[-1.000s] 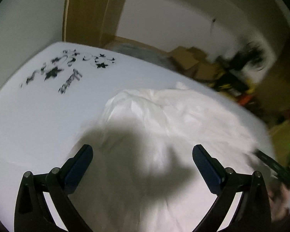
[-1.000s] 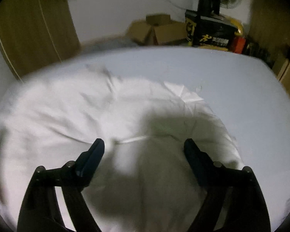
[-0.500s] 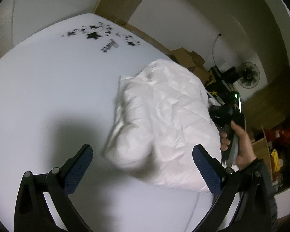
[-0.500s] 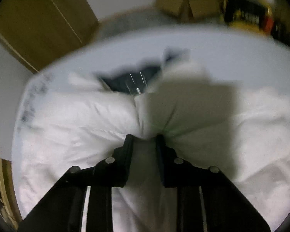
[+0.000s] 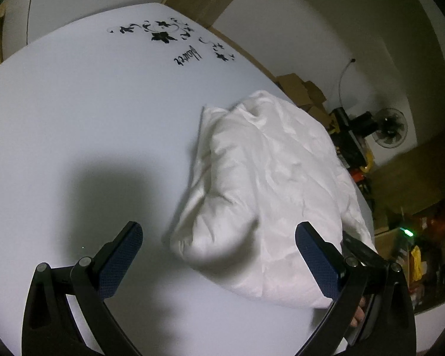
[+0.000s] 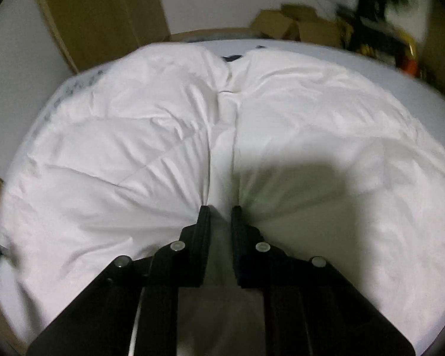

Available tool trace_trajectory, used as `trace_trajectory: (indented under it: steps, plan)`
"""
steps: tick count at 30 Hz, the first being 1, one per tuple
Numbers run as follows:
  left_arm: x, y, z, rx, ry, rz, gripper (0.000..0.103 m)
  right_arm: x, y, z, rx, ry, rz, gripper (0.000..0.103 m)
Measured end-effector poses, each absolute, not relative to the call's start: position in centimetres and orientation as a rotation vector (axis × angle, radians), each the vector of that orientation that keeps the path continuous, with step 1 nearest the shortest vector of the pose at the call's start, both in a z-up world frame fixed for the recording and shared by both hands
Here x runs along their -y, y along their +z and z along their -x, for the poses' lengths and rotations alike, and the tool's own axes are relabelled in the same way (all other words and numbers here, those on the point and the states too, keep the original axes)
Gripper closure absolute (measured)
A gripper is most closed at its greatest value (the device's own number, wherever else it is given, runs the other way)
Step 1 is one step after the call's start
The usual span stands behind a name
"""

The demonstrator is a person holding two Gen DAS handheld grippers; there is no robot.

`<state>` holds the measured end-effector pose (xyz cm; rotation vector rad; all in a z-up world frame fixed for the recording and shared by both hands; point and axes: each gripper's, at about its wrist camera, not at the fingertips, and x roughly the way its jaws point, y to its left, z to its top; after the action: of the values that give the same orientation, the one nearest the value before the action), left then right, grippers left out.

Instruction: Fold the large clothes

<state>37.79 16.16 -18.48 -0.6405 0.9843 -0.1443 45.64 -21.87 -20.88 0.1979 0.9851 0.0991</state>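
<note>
Now closing on a pinched ridge of the white padded garment (image 6: 222,154) at lower centre: right gripper (image 6: 220,207), wide open a second ago. Left gripper (image 5: 219,249) open, empty, garment bunched at right on the white table (image 5: 74,118). Ready for folding over.

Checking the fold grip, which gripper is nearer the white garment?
Right. The right gripper is closing on a pinch of the white garment; the left gripper hovers open beside it, not touching.
</note>
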Motion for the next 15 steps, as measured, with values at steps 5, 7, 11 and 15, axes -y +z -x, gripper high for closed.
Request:
trace_trajectory:
  steps: [5, 7, 11, 15]
  plan:
    - [-16.8, -20.5, -37.6, -1.038, -0.103, 0.661, 0.000, 20.2, -24.0, -41.5, -1.008, 0.097, -0.111, 0.089]
    - [-17.1, -21.2, -37.6, -1.060, -0.090, 0.704, 0.000, 19.9, -24.5, -41.7, -0.990, 0.088, -0.107, 0.089]
    - [-17.1, -21.3, -36.6, -1.044, -0.143, 0.729, 0.000, 20.2, -23.0, -39.5, -0.982, 0.113, -0.186, 0.088]
    - [-16.7, -22.5, -36.6, -1.077, -0.243, 0.826, 0.000, 19.2, -24.9, -40.4, -1.008, 0.123, -0.110, 0.088]
